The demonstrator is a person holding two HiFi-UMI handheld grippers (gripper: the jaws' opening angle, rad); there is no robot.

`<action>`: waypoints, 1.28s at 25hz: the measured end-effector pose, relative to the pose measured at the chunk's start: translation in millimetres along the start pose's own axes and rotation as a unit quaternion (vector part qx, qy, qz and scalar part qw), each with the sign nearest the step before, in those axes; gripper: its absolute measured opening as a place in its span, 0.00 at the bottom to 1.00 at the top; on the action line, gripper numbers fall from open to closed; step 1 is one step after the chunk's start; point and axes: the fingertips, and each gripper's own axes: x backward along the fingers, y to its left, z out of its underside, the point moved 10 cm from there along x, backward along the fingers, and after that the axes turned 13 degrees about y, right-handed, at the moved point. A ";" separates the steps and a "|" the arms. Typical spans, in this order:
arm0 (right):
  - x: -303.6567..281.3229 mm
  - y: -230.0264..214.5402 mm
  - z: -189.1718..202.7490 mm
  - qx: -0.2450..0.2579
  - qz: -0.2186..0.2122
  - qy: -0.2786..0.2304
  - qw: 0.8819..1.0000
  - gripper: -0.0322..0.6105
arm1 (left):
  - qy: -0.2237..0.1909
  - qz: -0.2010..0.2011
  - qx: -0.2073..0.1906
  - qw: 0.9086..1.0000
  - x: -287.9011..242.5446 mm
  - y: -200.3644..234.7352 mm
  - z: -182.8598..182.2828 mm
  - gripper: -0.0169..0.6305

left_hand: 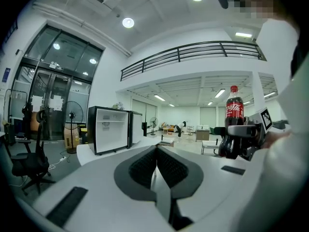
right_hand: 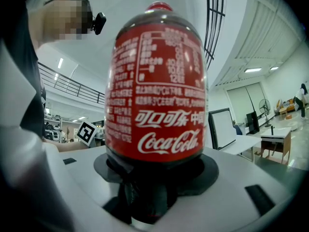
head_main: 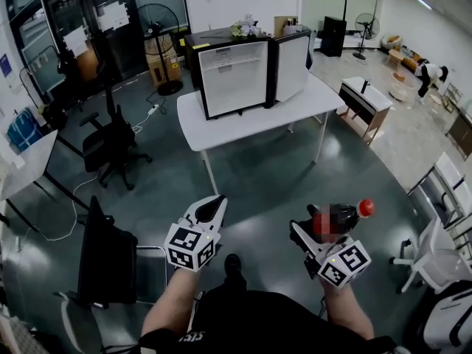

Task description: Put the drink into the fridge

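Observation:
A cola bottle [head_main: 346,216] with a red cap and red label lies in my right gripper [head_main: 313,234], low at the right of the head view. In the right gripper view the bottle [right_hand: 157,91] fills the frame, and the jaws are shut on its lower part. My left gripper [head_main: 212,209] is beside it on the left, its jaws shut and empty [left_hand: 155,164]. A small black fridge [head_main: 234,76] with a white inside stands on a white table [head_main: 199,127] ahead, with its door [head_main: 292,65] swung open to the right. The left gripper view also shows the fridge [left_hand: 108,129] and the bottle [left_hand: 234,111].
A black office chair [head_main: 110,144] stands left of the table, and another black chair [head_main: 107,253] is close at my left. A white desk [head_main: 22,164] sits at the far left. A low bench [head_main: 365,98] and white chairs [head_main: 435,249] are on the right.

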 end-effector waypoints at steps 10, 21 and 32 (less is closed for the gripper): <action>-114.7 -56.9 -37.7 -0.011 0.005 -0.003 1.000 0.47 | 0.004 -0.004 -0.025 1.000 -70.9 100.2 -37.1 0.05; -247.9 -105.1 -74.7 -0.016 0.005 0.006 1.000 0.47 | 0.013 0.012 0.004 1.000 -138.5 224.3 -52.4 0.05; -332.5 -133.5 -108.2 -0.017 -0.003 0.007 1.000 0.47 | 0.017 0.026 0.012 0.999 -186.4 294.2 -69.9 0.05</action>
